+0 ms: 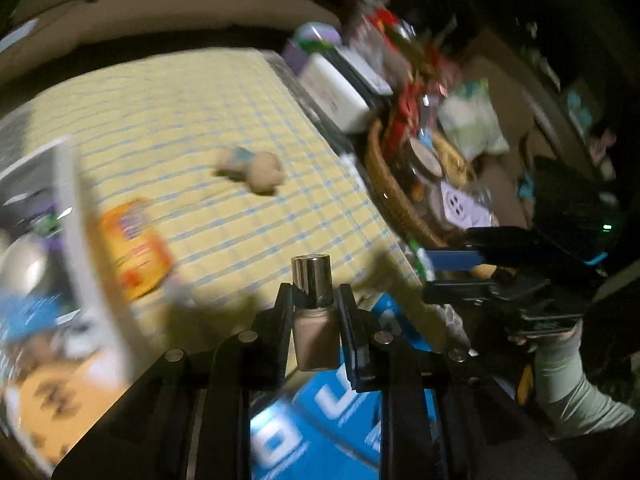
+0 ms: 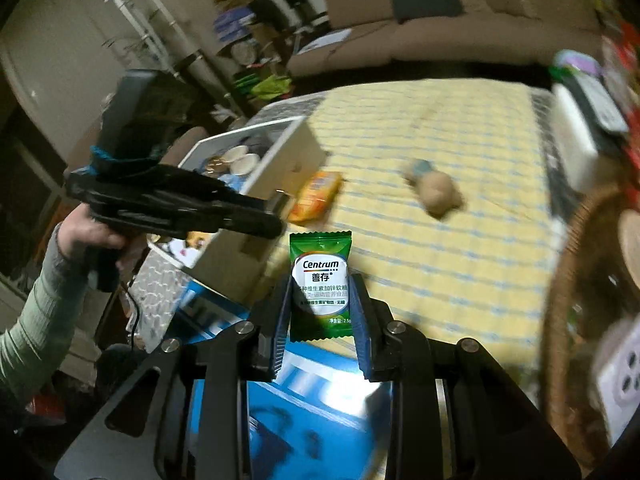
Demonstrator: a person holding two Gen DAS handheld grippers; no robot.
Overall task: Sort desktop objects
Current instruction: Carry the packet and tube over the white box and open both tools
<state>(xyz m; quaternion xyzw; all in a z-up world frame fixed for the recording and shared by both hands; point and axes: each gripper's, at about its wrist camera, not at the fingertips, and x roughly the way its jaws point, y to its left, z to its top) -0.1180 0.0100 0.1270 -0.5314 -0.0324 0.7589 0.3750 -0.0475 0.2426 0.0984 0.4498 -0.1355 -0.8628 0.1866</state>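
Carrying both loads clear of the white bin's (image 2: 256, 152) near wall looks wisest before lowering anything in. Left gripper (image 1: 314, 312) is clamped on a small beige bottle (image 1: 316, 336); right gripper (image 2: 322, 312) pinches a green Centrum sachet (image 2: 321, 286). An orange packet (image 2: 316, 196) and small plush toy (image 2: 436, 192) lie loose on the yellow checked cloth (image 2: 440, 280).

My left camera sat just behind my left gripper (image 1: 316, 300) and looked forward and down along its fingers, over the yellow checked cloth (image 1: 192, 120) toward the wicker basket (image 1: 384, 184). My right camera looked the same way along my right gripper (image 2: 320, 292), also close above the table. Both views shared the cloth, the small plush toy (image 1: 256, 172) (image 2: 436, 192) and the orange packet (image 1: 136, 248) (image 2: 316, 196).
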